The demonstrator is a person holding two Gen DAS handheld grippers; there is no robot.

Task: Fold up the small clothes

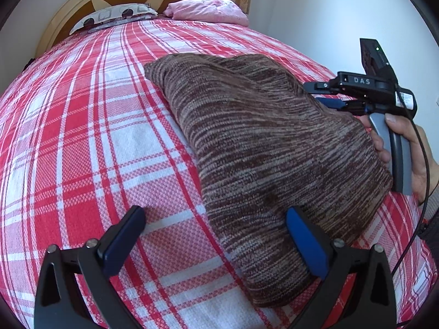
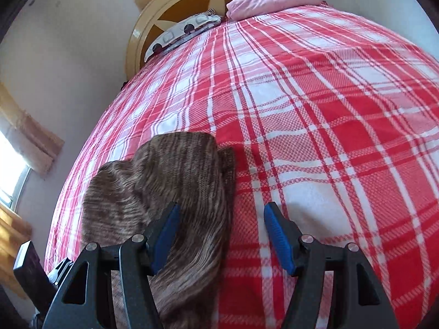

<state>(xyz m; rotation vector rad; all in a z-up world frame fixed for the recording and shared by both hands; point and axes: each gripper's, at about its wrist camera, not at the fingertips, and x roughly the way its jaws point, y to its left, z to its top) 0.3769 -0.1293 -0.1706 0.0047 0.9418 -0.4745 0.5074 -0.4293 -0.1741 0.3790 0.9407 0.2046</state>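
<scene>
Left gripper (image 1: 216,235) jaws wide apart, holding nothing; its right pad (image 1: 307,242) lies against the near edge of the brown knit garment (image 1: 263,148), its left pad over bare plaid bedspread (image 1: 82,137). Right gripper (image 2: 222,235) jaws also apart, nothing pinched; its left pad (image 2: 164,238) sits over the garment's edge, contact unclear, its right pad above the bedspread. Garment lies bunched on the bed, between the two grippers. Patterned pillow (image 1: 115,15), pink pillow (image 1: 208,9) and headboard (image 1: 68,8) at the far end. Only the left wrist view shows the right gripper from the side, with the person's hand (image 1: 406,150) on its handle behind the garment. Right wrist view shows a window at the left.
</scene>
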